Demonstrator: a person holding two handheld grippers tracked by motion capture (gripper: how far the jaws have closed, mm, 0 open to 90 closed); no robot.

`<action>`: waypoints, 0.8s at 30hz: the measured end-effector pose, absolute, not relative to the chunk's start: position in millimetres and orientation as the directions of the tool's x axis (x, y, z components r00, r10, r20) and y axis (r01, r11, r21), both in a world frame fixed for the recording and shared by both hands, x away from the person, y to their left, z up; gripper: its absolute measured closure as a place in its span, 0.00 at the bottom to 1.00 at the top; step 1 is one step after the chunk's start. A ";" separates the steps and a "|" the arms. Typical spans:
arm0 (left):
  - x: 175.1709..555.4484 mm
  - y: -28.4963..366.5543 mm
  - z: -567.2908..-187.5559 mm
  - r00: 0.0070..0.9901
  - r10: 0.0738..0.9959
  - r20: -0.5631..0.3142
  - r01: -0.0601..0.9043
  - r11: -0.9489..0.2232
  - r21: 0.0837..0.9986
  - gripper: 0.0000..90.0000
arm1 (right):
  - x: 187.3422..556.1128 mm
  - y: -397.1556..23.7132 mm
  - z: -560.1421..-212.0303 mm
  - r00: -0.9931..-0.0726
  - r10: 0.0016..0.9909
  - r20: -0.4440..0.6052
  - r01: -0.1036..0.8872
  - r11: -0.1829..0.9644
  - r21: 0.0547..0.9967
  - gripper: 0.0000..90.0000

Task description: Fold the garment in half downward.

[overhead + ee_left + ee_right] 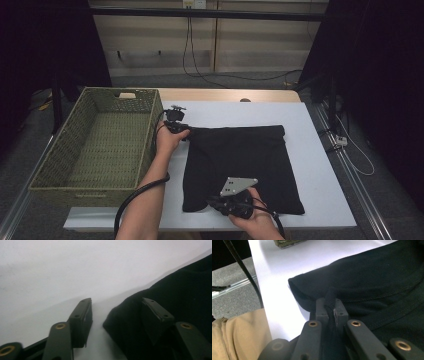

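A black cloth (pixel 240 165) lies folded flat on the white table (pixel 315 150). My left gripper (pixel 176 125) is at the cloth's far left corner. In the left gripper view my left gripper (pixel 116 302) stands open astride that corner of the cloth (pixel 175 290): one jaw rests on bare table, the other lies over the fabric, with a gap between pads and cloth. My right gripper (pixel 216 204) sits at the near edge of the cloth. In the right gripper view my right gripper (pixel 332 302) is shut on a pinched fold of the cloth (pixel 374 277).
A green woven basket (pixel 45 165) stands along the table's left side, close to my left forearm; its corner (pixel 287 243) shows far off. A black cable (pixel 244 270) hangs past the table's near edge. Bare table lies to the right of the cloth.
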State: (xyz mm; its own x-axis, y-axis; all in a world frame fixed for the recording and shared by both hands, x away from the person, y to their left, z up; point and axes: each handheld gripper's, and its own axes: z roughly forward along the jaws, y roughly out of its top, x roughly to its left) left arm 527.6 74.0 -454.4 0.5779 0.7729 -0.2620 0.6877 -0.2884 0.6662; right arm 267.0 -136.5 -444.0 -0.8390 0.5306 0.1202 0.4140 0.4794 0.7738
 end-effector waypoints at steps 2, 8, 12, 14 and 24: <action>524.7 73.9 -454.6 0.585 0.768 -0.260 0.685 -0.295 0.666 0.55 | 266.9 -136.2 -443.9 -0.839 0.531 0.118 0.412 0.478 0.776 0.96; 519.1 73.9 -456.2 0.579 0.756 -0.305 0.702 -0.274 0.657 0.71 | 266.3 -134.9 -443.2 -0.838 0.534 0.116 0.412 0.479 0.775 0.96; 516.4 68.4 -454.4 0.592 0.758 -0.274 0.698 -0.312 0.645 0.79 | 265.6 -134.7 -442.1 -0.835 0.539 0.113 0.412 0.475 0.778 0.96; 515.9 67.0 -453.7 0.580 0.767 -0.274 0.708 -0.309 0.635 0.84 | 265.4 -134.5 -442.1 -0.834 0.540 0.112 0.412 0.476 0.777 0.96; 515.4 62.3 -450.7 0.553 0.777 -0.302 0.747 -0.302 0.592 0.94 | 264.6 -134.1 -443.0 -0.832 0.543 0.112 0.415 0.478 0.774 0.96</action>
